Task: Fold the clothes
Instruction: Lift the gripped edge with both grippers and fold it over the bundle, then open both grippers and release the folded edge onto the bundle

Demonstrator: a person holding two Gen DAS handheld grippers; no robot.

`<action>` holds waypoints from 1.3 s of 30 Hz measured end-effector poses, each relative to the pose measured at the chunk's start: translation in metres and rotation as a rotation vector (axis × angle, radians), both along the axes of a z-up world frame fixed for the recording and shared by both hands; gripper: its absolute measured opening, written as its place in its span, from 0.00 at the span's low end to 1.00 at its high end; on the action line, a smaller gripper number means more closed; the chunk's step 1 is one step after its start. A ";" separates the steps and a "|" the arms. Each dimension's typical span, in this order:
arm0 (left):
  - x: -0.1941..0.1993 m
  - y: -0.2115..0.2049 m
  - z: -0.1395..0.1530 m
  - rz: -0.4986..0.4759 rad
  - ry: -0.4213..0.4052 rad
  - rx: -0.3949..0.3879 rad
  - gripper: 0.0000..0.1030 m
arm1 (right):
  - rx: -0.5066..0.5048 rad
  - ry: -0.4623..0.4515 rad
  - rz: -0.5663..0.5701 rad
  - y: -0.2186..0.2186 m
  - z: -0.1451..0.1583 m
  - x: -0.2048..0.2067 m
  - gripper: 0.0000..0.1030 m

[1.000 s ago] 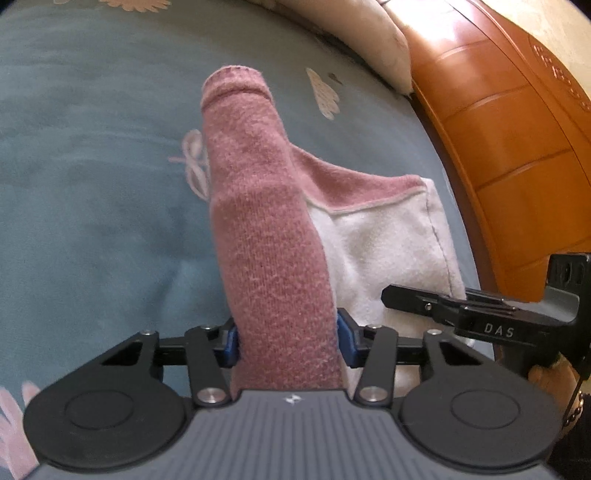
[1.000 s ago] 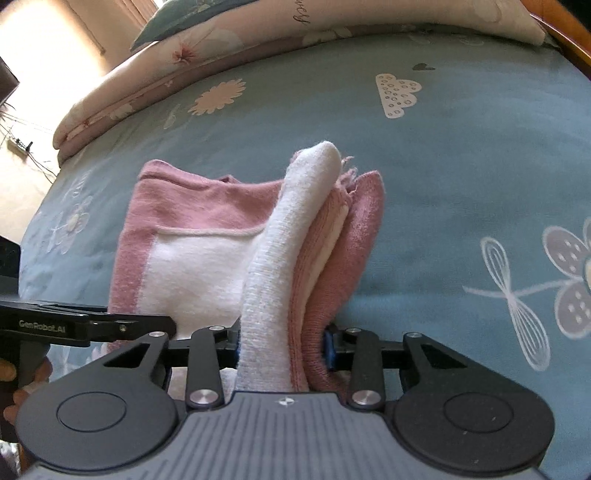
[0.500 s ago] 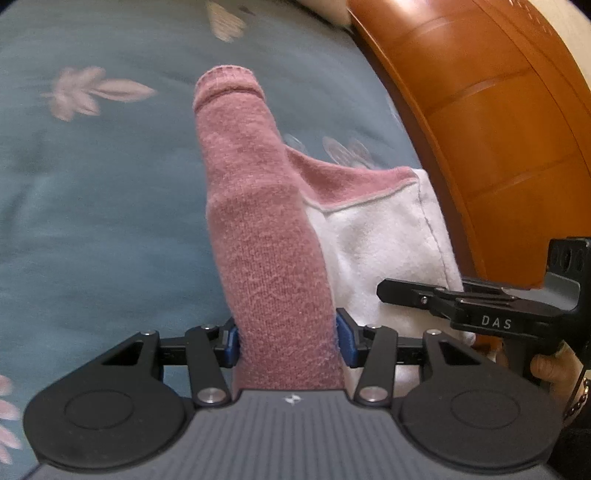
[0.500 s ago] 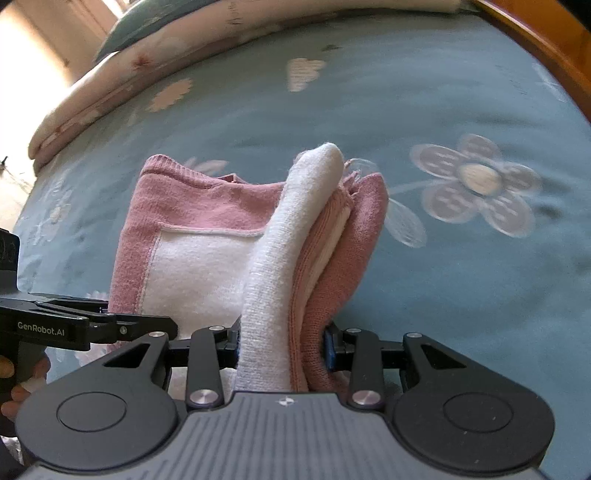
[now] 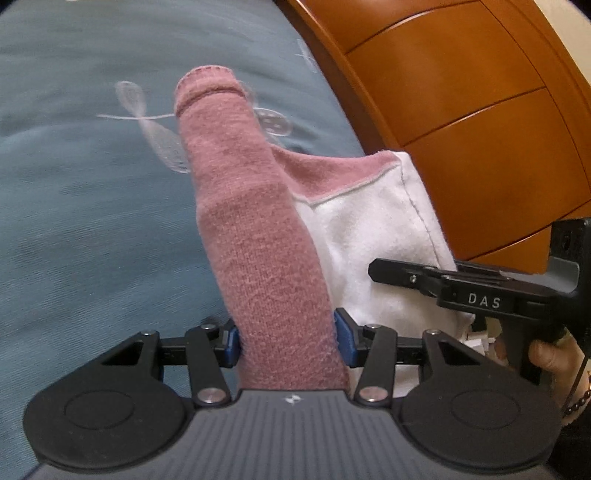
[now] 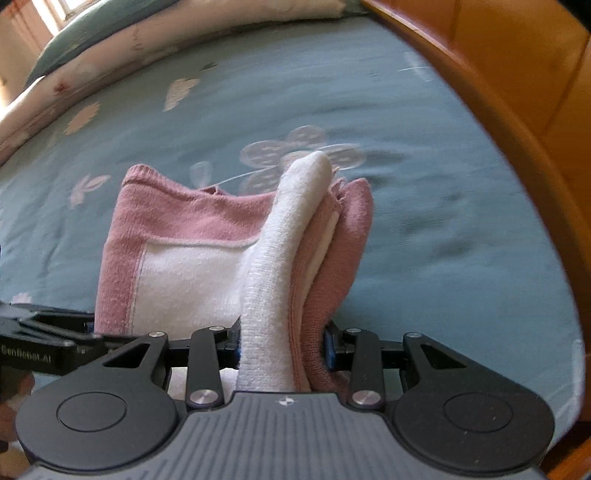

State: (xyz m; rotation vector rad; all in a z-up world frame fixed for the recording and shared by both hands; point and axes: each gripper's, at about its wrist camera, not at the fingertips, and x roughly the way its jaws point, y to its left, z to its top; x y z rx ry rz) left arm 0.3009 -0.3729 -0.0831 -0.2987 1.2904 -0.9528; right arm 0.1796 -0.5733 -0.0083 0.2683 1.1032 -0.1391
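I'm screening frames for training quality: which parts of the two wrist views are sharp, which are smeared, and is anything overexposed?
Left wrist view: the pink-and-white folded garment is sharp, the blue bedspread smeared. Right wrist view: the bedspread print and wooden bed frame are streaked, and the window corner is blown out. Both views bend straight edges, fisheye style.

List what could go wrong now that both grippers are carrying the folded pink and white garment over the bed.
1. The right gripper clamps several stacked layers of the folded garment; an inner layer could slide out and undo the fold.
2. The left gripper pinches only one pink edge, so the span between may sag.
3. The wooden bed frame is close; the garment could brush it.
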 end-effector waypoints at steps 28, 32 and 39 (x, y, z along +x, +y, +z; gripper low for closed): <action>-0.002 0.022 0.006 -0.078 -0.281 0.136 0.63 | -0.130 -0.156 -0.176 -0.048 0.000 -0.023 0.50; -0.021 0.000 0.024 -0.201 -0.438 0.097 0.68 | -0.114 -0.149 -0.071 -0.024 -0.010 -0.009 0.34; -0.026 -0.039 -0.007 -0.334 -0.501 0.115 0.69 | -0.247 -0.028 -0.041 -0.035 -0.063 0.004 0.01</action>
